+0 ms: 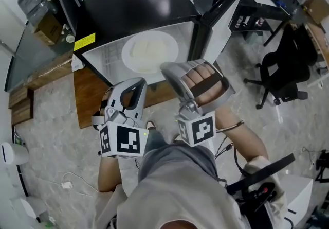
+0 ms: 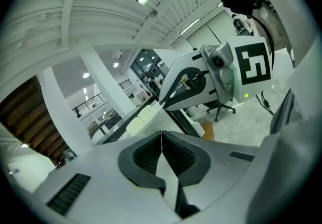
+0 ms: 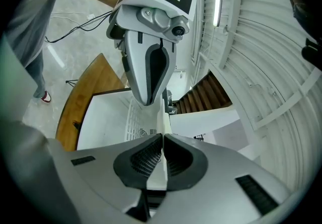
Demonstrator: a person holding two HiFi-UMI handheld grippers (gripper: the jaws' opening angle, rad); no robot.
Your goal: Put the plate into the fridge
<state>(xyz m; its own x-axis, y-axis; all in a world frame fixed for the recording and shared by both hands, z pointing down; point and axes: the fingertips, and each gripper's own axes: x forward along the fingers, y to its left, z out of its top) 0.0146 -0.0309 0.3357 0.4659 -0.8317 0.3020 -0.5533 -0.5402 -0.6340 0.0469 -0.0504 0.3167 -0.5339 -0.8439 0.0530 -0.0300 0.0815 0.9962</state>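
Observation:
A white plate point(image 1: 150, 52) is held level at the open front of a small black fridge point(image 1: 139, 1), over its white inside. My left gripper point(image 1: 138, 83) is shut on the plate's near rim from the left. My right gripper point(image 1: 167, 68) is shut on the same rim just to the right. In the left gripper view the jaws point(image 2: 162, 137) pinch the thin plate edge point(image 2: 146, 115), with the right gripper point(image 2: 221, 77) beyond. In the right gripper view the jaws point(image 3: 163, 140) clamp the plate edge point(image 3: 163, 112), with the left gripper point(image 3: 151, 62) opposite.
The fridge door point(image 1: 221, 22) stands open at the right. The fridge rests on a wooden board point(image 1: 92, 99) on a marble floor. A black office chair point(image 1: 280, 73) stands at the right, a cardboard box point(image 1: 49, 27) at the left, and cables point(image 1: 67, 184) lie near my feet.

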